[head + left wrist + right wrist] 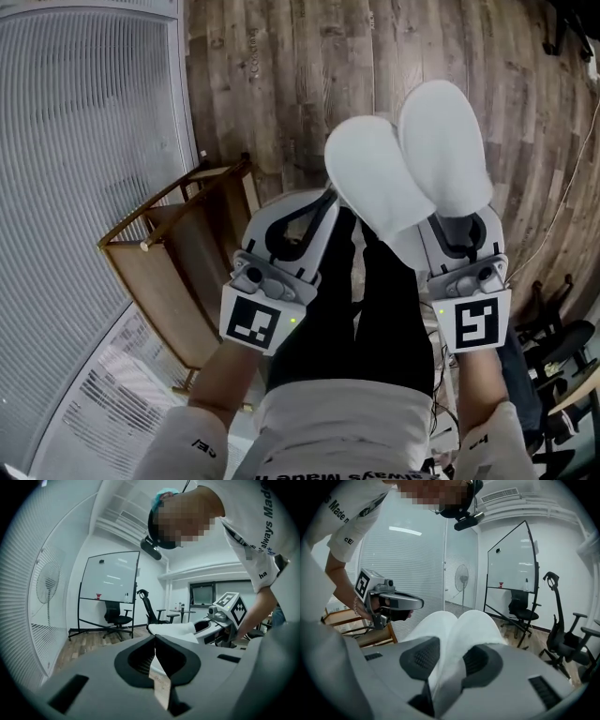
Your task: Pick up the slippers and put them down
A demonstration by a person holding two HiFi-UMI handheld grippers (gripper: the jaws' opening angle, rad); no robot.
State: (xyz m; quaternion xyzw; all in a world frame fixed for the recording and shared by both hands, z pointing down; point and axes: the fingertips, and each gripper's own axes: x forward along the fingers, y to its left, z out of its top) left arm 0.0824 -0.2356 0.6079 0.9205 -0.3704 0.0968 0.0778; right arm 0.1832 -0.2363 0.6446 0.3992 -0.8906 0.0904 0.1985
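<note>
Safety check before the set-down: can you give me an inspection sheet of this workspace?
Surface: wood-plank floor.
Job's things: two white slippers, side by side, held off the floor.
Clutter: wooden rack beside the slatted wall.
Grippers: right gripper jaws clamped on both slippers; left gripper jaws together, nothing between them.
Cables: thin cable lying on the floor at the right.
Surroundings: whiteboard, office chair, fan.
</note>
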